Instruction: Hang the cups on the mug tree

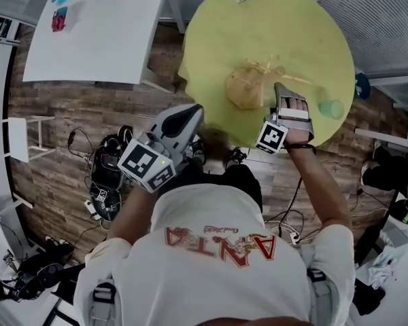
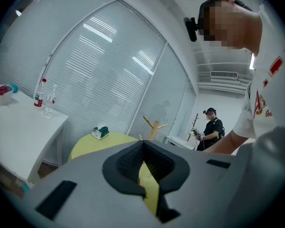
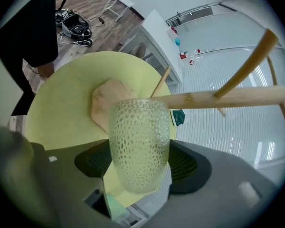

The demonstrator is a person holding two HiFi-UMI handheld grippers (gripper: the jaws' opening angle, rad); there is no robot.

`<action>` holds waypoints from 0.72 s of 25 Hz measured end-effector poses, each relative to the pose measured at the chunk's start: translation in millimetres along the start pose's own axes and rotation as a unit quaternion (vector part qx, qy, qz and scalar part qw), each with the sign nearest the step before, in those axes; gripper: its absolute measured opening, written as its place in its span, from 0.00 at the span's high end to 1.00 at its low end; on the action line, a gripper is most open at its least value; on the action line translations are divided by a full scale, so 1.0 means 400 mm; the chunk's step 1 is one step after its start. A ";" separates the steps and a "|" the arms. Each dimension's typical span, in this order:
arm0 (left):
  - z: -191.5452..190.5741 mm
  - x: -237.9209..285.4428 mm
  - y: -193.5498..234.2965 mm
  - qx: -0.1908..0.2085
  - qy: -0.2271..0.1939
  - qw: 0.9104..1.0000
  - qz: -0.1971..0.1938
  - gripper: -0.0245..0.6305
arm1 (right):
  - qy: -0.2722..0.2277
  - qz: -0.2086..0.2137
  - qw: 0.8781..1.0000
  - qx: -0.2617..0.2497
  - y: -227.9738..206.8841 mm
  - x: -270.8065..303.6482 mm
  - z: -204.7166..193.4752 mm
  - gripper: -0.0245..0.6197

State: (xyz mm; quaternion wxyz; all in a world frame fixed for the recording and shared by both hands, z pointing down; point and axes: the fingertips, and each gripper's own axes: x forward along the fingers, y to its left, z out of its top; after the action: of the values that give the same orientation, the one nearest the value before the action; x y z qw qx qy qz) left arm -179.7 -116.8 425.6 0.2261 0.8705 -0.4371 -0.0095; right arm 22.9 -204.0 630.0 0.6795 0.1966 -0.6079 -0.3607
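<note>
A white table (image 1: 95, 39) stands at the left on a wood floor (image 1: 51, 124). To its right is a round yellow table (image 1: 299, 32) with the mug tree (image 1: 247, 87) and a green cup (image 1: 332, 109) on it. The left gripper (image 1: 189, 113) is pressed together with nothing in it, near the yellow table's edge, while the right gripper (image 1: 284, 91) pinches a bumpy glass cup (image 3: 138, 141) right by the mug tree's stem. Only the right gripper view shows that cup well, and I cannot tell if it touches the wood.
</note>
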 end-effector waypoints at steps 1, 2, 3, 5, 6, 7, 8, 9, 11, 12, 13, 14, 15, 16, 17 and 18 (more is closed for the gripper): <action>-0.002 -0.001 -0.001 0.000 0.001 1.000 0.001 0.95 | 0.000 -0.004 1.000 -0.005 0.000 0.001 0.000 0.43; -0.005 -0.002 -0.002 -0.001 0.002 1.000 0.002 0.95 | 0.000 -0.009 1.000 -0.009 0.000 0.002 -0.001 0.43; -0.007 -0.002 -0.005 -0.001 0.003 1.000 0.003 0.95 | 0.000 -0.013 1.000 -0.013 0.001 0.001 -0.002 0.43; -0.010 0.000 -0.012 -0.001 0.004 1.000 0.005 0.95 | 0.002 -0.018 1.000 -0.020 0.002 0.000 -0.001 0.43; -0.010 0.001 -0.015 -0.001 0.004 1.000 0.005 0.95 | 0.001 -0.018 1.000 -0.021 0.004 0.000 -0.001 0.43; -0.010 0.002 -0.017 -0.001 0.004 1.000 0.006 0.95 | -0.001 -0.015 1.000 -0.021 0.008 -0.001 0.000 0.43; -0.010 0.002 -0.019 0.000 0.004 1.000 0.007 0.95 | -0.004 -0.011 1.000 -0.018 0.012 -0.002 0.003 0.43; -0.009 0.002 -0.021 0.000 0.003 1.000 0.008 0.95 | -0.008 -0.006 1.000 -0.014 0.018 -0.004 0.006 0.43; -0.007 -0.001 -0.021 -0.001 0.000 1.000 0.010 0.95 | -0.017 -0.003 1.000 -0.003 0.022 -0.009 0.017 0.43; -0.008 -0.002 -0.021 -0.002 -0.001 1.000 0.011 0.95 | -0.020 -0.003 1.000 0.004 0.021 -0.010 0.023 0.43; -0.010 -0.003 -0.022 -0.002 -0.001 1.000 0.011 0.95 | -0.023 -0.001 1.000 0.010 0.020 -0.011 0.027 0.43; -0.012 -0.004 -0.023 -0.002 -0.001 1.000 0.012 0.95 | -0.025 0.002 1.000 0.015 0.020 -0.010 0.029 0.43; -0.013 -0.004 -0.024 -0.002 0.000 1.000 0.012 0.95 | -0.026 0.004 1.000 0.016 0.023 -0.009 0.029 0.43; -0.013 -0.004 -0.026 -0.002 0.000 1.000 0.012 0.95 | -0.026 0.005 1.000 0.016 0.025 -0.009 0.029 0.43; -0.013 -0.004 -0.028 -0.002 -0.001 1.000 0.012 0.95 | -0.027 0.006 0.999 0.017 0.026 -0.010 0.028 0.43; -0.012 -0.004 -0.029 -0.002 -0.002 1.000 0.012 0.95 | -0.029 0.006 0.999 0.020 0.026 -0.012 0.028 0.43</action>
State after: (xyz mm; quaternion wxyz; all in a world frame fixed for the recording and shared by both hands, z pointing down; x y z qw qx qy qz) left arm -170.8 -107.5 425.0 0.2268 0.8647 -0.4480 -0.0093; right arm 14.6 -191.7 635.9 0.6596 0.1965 -0.6355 -0.3500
